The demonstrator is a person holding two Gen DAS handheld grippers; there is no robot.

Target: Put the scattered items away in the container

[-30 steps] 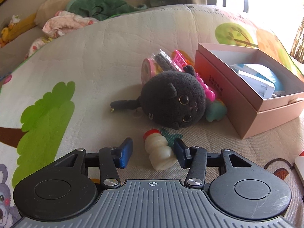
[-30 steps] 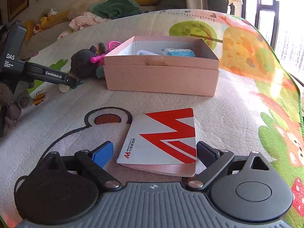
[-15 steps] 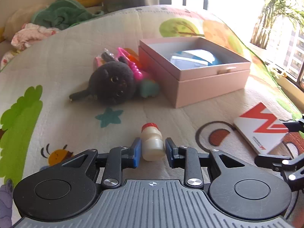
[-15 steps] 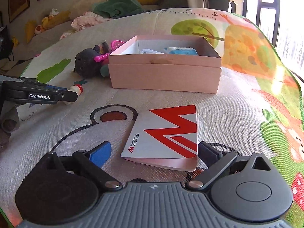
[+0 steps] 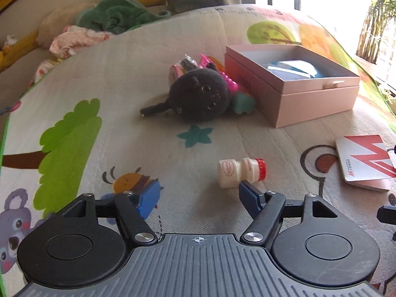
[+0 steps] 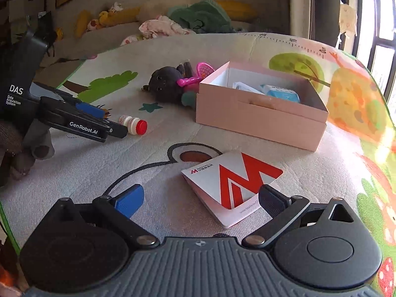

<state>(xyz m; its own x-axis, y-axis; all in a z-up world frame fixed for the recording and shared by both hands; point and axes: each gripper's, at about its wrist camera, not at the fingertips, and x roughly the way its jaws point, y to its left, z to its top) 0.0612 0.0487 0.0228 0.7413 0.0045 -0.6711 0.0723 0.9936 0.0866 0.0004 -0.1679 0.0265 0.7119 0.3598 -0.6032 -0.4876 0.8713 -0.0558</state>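
Observation:
A small white bottle with a red cap (image 5: pixel 241 173) lies on its side on the play mat, just beyond the right fingertip of my left gripper (image 5: pixel 199 195). That gripper's jaws are opening and nothing sits between the pads. The bottle (image 6: pixel 132 125) and the left gripper (image 6: pixel 99 121) also show in the right wrist view. My right gripper (image 6: pixel 201 199) is open, low over the mat, its right finger over the near corner of a red-and-white booklet (image 6: pixel 235 180). The pink box (image 6: pixel 259 121) stands open behind, with blue-and-white packets inside.
A black plush cat (image 5: pixel 198 96) lies left of the pink box (image 5: pixel 292 99), with pink plastic toys (image 5: pixel 229 81) and a teal toy (image 5: pixel 243 102) packed beside it. The booklet (image 5: pixel 363 160) lies at the right. Clothes and cushions (image 5: pixel 111 22) pile up beyond the mat.
The left gripper, shut on the bottle half a second ago, has opened; the bottle now lies on its side on the mat. The right gripper has rolled and shifted slightly over the booklet.

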